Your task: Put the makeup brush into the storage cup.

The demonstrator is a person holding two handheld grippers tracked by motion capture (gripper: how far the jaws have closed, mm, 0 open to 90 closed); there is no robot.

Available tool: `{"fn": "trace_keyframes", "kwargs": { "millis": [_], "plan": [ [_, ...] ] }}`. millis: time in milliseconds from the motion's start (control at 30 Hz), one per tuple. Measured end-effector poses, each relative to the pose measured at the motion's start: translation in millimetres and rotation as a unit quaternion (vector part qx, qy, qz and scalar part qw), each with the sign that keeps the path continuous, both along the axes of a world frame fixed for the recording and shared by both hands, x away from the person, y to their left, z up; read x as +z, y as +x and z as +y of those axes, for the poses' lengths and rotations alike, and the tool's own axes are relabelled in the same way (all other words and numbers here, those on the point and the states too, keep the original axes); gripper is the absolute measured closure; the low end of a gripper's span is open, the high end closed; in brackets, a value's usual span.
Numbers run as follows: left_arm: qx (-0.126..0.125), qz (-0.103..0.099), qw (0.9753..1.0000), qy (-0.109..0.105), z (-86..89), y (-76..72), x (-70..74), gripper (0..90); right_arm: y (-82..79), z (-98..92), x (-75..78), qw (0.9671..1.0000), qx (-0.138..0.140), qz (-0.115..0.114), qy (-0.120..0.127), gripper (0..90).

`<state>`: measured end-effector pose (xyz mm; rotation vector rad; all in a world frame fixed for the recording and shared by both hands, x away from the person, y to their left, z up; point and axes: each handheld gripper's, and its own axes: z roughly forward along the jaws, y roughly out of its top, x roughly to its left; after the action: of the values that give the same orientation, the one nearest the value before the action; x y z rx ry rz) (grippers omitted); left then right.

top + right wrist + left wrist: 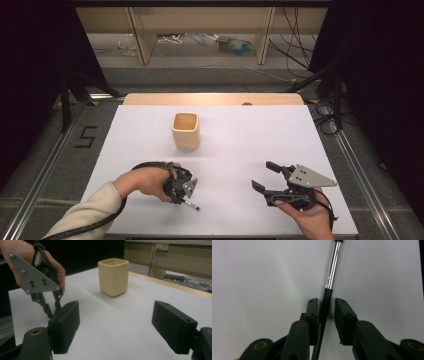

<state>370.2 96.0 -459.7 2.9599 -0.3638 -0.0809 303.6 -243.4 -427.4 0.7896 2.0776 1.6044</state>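
Black left tongs (325,308) nearly closed around a brush (332,275), seemingly touching it; right tongs (125,325) gape wide, empty.

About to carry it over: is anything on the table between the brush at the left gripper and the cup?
Nothing visible. The brush lies between the left gripper's jaws, and only bare white table runs from there to the cup.

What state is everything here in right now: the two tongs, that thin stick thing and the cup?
Left tongs: around the brush handle, a small gap showing on one side.
Right tongs: wide open, holding nothing.
Brush: lying on the table.
Cup: upright; inside hidden.
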Motion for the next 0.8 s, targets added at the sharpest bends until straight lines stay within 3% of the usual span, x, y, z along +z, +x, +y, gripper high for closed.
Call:
{"fn": "trace_keyframes", "kwargs": {
  "millis": [267, 567, 633, 667, 733, 800],
  "plan": [
    [0.001, 0.001, 1.0000, 0.006, -1.2, 1.8, 0.0, 82.5, -0.2, -0.4, -0.1, 1.0000, -0.002, 0.000, -0.001, 23.7],
    [0.001, -0.005, 0.9999, 0.011, -2.8, -0.2, 0.1, 83.7, -0.2, -0.5, 0.0, 1.0000, -0.002, -0.002, -0.002, 23.7],
    [0.003, -0.007, 0.9999, 0.008, -2.2, -1.2, -0.1, 83.7, -1.9, -0.1, 0.2, 0.9999, -0.004, 0.014, 0.001, 23.7],
    [0.003, -0.007, 0.9999, 0.009, -2.1, -1.2, 0.1, 83.8, -0.4, -0.4, -0.1, 1.0000, -0.003, 0.001, -0.001, 23.7],
    [0.004, -0.008, 0.9999, 0.007, -1.8, -1.6, 0.1, 83.7, -0.2, -0.4, 0.0, 1.0000, -0.003, -0.001, -0.001, 23.7],
    [0.003, -0.010, 0.9999, 0.007, -1.1, -1.8, 0.5, 83.8, -2.0, -0.2, 0.3, 0.9999, -0.004, 0.015, 0.000, 23.7]
  ]
}}
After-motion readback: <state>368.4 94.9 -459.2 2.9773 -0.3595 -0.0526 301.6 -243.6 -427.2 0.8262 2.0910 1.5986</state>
